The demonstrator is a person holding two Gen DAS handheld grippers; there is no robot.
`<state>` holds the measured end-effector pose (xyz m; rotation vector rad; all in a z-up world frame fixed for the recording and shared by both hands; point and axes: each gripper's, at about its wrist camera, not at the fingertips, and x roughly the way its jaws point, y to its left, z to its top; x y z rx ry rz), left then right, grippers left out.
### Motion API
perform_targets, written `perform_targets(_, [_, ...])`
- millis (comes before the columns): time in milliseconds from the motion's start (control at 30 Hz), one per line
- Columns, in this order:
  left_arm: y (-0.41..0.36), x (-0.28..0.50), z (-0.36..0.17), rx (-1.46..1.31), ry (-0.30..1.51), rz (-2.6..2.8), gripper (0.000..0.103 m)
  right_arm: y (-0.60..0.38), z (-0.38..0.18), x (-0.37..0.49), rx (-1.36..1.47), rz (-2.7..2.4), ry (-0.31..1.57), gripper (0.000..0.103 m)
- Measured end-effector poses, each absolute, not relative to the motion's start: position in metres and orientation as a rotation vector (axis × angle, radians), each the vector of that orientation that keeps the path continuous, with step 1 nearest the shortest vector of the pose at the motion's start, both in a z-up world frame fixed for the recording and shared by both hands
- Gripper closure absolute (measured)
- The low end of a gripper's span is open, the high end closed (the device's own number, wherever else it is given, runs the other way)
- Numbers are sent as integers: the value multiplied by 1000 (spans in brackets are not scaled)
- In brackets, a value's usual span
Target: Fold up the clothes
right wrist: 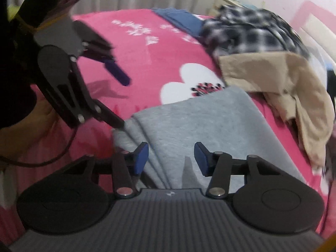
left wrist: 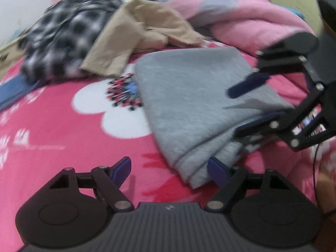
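A folded grey garment lies on the pink flowered bedspread. In the left wrist view my left gripper is open at the garment's near corner, whose layered edge rests against the right fingertip. My right gripper comes in from the right, one finger above the cloth and the other at its folded edge, partly under a layer. In the right wrist view the right gripper stands open over the grey garment, pads apart. The left gripper is open too, with its lower finger touching the corner.
A black-and-white plaid garment, a beige garment and a bunched pink blanket lie behind the grey one. A blue garment sits at the bed's far side. A person's hand holds the left gripper.
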<state>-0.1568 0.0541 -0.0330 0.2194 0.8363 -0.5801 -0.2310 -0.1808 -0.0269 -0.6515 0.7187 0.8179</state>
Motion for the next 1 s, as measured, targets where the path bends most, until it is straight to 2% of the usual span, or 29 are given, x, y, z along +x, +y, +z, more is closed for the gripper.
perform_targets(167, [35, -158, -44, 295, 816, -571, 24, -168, -42, -235, -726, 808, 728, 61])
perform_targets(533, [39, -139, -37, 165, 806, -499, 24, -162, -44, -241, -795, 783, 706, 62])
perform_targets(600, [40, -139, -37, 154, 807, -498, 24, -165, -42, -235, -771, 735, 710, 70])
perform_targets(733, [45, -143, -36, 139, 820, -578, 24, -176, -38, -225, -672, 671, 749, 76])
perform_targets(800, [44, -149, -36, 172, 827, -658, 23, -181, -39, -220, -614, 660, 765, 86])
perform_targets(1000, [35, -153, -42, 235, 801, -704, 20, -200, -17, -205, -364, 641, 786, 91])
